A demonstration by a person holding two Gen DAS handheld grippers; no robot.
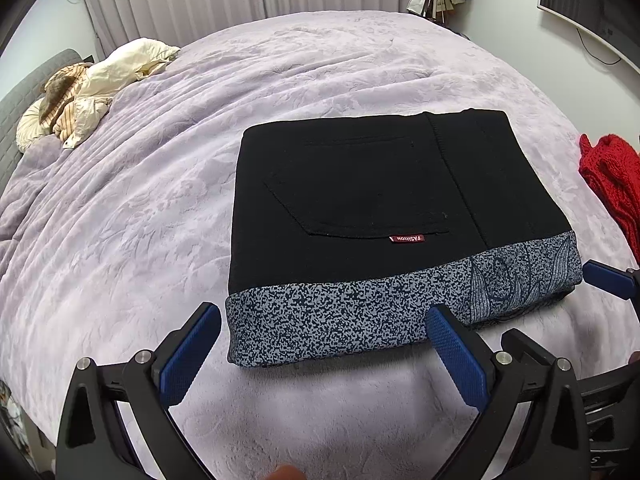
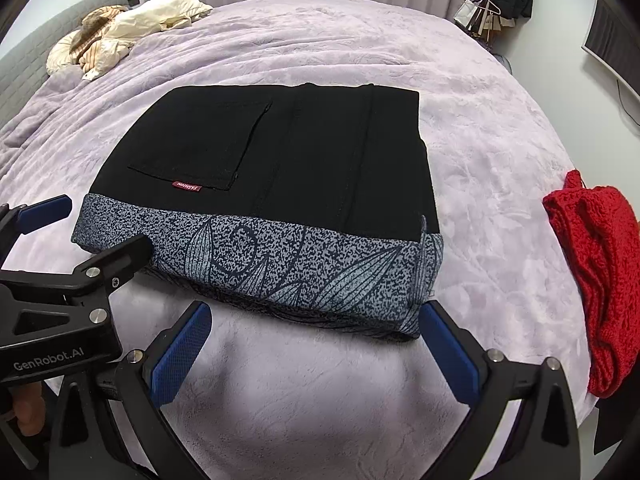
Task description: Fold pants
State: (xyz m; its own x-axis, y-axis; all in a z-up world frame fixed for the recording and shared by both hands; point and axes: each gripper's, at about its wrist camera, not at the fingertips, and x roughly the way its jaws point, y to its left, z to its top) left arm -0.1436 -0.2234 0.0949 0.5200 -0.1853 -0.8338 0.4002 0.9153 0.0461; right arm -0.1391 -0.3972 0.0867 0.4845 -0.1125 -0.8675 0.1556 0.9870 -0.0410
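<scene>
The black pants [image 1: 360, 192] lie folded into a compact rectangle on the lilac bedspread [image 1: 160, 200], with a grey speckled waistband along the near edge and a back pocket with a red label on top. They also show in the right wrist view [image 2: 280, 152]. My left gripper [image 1: 324, 320] is open and empty, its fingers straddling the near left part of the waistband. My right gripper [image 2: 316, 320] is open and empty, just in front of the near right part of the waistband. The left gripper [image 2: 104, 228] also shows at the left of the right wrist view.
A red knitted garment [image 2: 596, 280] lies to the right of the pants near the bed's edge. A cream and striped bundle of clothes [image 1: 88, 92] lies at the far left by the grey headboard [image 1: 16, 108]. Curtains [image 1: 180, 0] and hanging clothes stand beyond the bed.
</scene>
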